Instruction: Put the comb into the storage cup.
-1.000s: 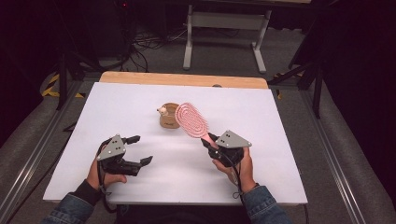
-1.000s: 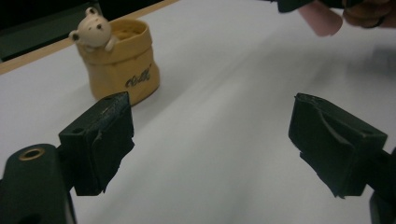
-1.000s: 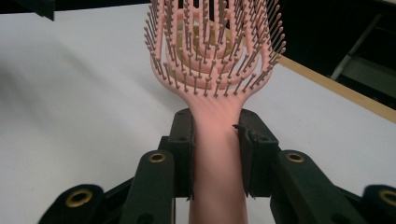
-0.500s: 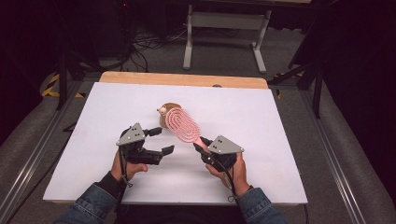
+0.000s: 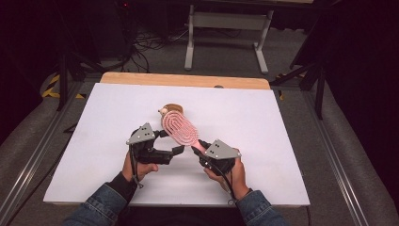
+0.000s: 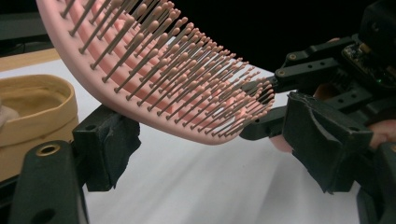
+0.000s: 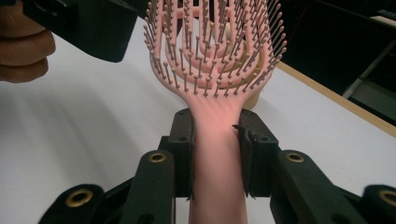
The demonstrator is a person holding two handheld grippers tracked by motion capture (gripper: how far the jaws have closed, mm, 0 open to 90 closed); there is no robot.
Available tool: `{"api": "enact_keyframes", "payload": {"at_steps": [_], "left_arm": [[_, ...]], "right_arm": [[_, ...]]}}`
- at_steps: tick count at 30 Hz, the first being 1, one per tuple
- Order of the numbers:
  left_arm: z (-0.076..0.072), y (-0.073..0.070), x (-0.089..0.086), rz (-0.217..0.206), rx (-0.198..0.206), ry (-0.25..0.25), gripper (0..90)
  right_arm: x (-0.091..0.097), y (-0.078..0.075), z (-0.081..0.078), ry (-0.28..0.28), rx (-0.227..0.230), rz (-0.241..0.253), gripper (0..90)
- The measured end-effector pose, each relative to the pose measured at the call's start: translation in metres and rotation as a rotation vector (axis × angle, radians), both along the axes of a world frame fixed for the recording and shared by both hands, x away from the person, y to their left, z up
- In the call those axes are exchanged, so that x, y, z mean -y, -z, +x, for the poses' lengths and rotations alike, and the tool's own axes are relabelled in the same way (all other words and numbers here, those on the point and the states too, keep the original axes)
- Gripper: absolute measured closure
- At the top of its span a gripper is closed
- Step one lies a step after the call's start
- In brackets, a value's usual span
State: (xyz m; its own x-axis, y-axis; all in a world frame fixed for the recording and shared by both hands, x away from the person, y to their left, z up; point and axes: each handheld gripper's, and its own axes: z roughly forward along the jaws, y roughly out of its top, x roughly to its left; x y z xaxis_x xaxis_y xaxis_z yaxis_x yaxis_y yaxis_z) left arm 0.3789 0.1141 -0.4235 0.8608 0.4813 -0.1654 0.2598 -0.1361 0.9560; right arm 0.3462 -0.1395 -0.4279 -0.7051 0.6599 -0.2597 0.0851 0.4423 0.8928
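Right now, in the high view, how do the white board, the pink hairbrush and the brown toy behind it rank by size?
1. White board: by far the largest.
2. Pink hairbrush, its handle clamped in the right gripper.
3. Brown toy: looks smallest, but the brush head covers part of it, so its full size is unsure.

blocked: wooden bowl (image 5: 173, 109) just behind hairbrush (image 5: 179, 128) | free: bare white table (image 5: 282, 141) left, right, near edge

A lab: white-topped table (image 5: 282, 141), floor cables (image 5: 150, 40), metal stand (image 5: 226, 28), dark surroundings
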Motion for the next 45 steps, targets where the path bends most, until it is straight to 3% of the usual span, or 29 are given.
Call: {"api": "enact_keyframes", "payload": {"at_steps": [10, 16, 17, 22, 26, 31, 45], "left_arm": [[0.001, -0.001, 0.007, -0.102, -0.019, -0.003, 27.2], [0.003, -0.001, 0.008, -0.156, -0.018, 0.010, 37.4], [0.003, -0.001, 0.008, -0.166, -0.015, 0.009, 43.3], [0.002, 0.000, 0.005, -0.208, -0.002, 0.020, 55.3], [-0.001, -0.001, 0.003, -0.220, 0.007, 0.046, 60.2], [-0.006, -0.006, 0.004, -0.203, 0.034, 0.062, 62.8], [-0.008, -0.010, 0.001, -0.161, 0.088, 0.063, 63.5]], "right_arm": [[-0.007, 0.002, -0.006, 0.004, 0.072, -0.047, 69.4], [-0.009, 0.004, -0.007, 0.028, 0.101, -0.074, 69.5], [-0.009, 0.005, -0.007, 0.034, 0.109, -0.076, 69.5], [-0.010, 0.005, -0.008, 0.040, 0.121, -0.085, 69.5], [-0.012, 0.007, -0.008, 0.047, 0.121, -0.101, 69.4], [-0.013, 0.007, -0.009, 0.037, 0.123, -0.103, 69.2], [-0.012, 0.007, -0.008, 0.005, 0.100, -0.089, 68.8]]}}
